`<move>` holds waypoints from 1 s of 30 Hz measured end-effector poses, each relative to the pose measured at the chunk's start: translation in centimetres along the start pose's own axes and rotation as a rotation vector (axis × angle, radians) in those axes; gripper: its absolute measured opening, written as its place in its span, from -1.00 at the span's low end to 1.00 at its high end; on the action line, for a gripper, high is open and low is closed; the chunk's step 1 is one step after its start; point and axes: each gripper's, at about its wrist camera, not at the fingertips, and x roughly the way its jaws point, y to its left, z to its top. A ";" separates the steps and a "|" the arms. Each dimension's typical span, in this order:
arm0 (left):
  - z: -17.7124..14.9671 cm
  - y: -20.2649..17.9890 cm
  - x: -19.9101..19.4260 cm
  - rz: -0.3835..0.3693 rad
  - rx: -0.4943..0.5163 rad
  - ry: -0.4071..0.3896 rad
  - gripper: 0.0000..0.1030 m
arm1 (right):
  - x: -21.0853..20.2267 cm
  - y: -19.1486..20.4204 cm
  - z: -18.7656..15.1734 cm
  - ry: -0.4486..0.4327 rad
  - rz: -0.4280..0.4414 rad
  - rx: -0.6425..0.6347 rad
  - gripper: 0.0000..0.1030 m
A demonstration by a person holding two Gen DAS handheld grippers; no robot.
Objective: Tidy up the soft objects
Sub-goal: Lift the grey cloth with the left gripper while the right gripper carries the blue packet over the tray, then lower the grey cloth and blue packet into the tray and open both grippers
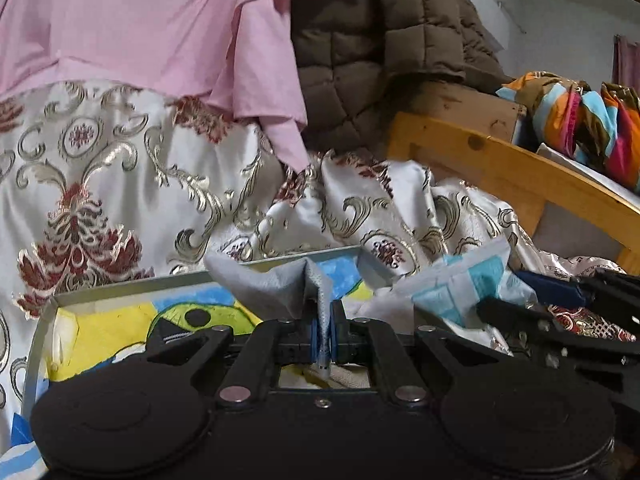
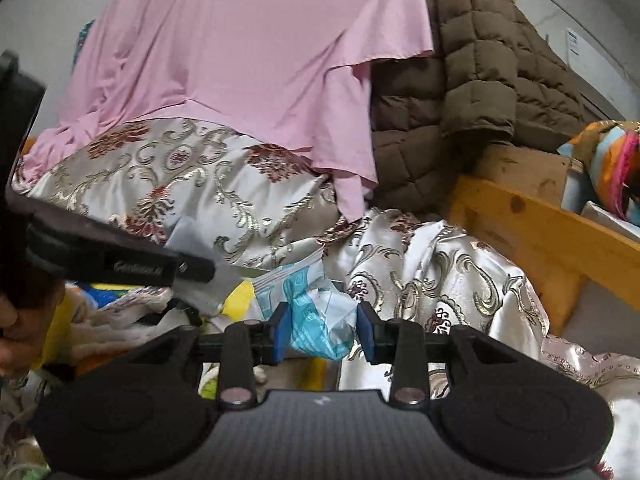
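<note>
My left gripper (image 1: 323, 330) is shut on a thin grey cloth (image 1: 276, 284), pinching a fold of it above an open box (image 1: 100, 300) with a yellow, blue and green picture inside. A white and turquoise soft packet (image 1: 460, 286) lies to the right of it. In the right wrist view, my right gripper (image 2: 322, 334) is open, with its blue pads (image 2: 282, 330) on either side of the same turquoise packet (image 2: 320, 320). The left gripper (image 2: 132, 268) shows at the left of that view, holding the grey cloth (image 2: 204, 284).
A pink sheet (image 2: 248, 64) drapes over a cream satin quilt with gold and red ornaments (image 2: 180, 184). A brown quilted jacket (image 2: 460, 92) hangs behind. A wooden bed frame (image 2: 540, 236) runs at the right, with a striped colourful cloth (image 1: 592, 128) beyond it.
</note>
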 end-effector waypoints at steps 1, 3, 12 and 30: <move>0.1 0.4 0.0 -0.007 -0.012 0.012 -0.89 | 0.3 0.1 0.2 0.003 -0.007 0.001 -0.24; 0.5 1.3 0.1 -0.017 -0.039 0.047 -0.89 | 1.0 0.2 0.8 0.024 -0.010 0.021 -0.24; 2.2 2.5 0.9 0.028 -0.170 0.179 -0.88 | 5.2 2.0 4.4 0.166 0.115 -0.072 -0.22; 2.3 1.0 1.3 0.201 -0.292 0.265 -0.42 | 11.6 -1.6 7.0 0.336 0.309 -0.111 -0.07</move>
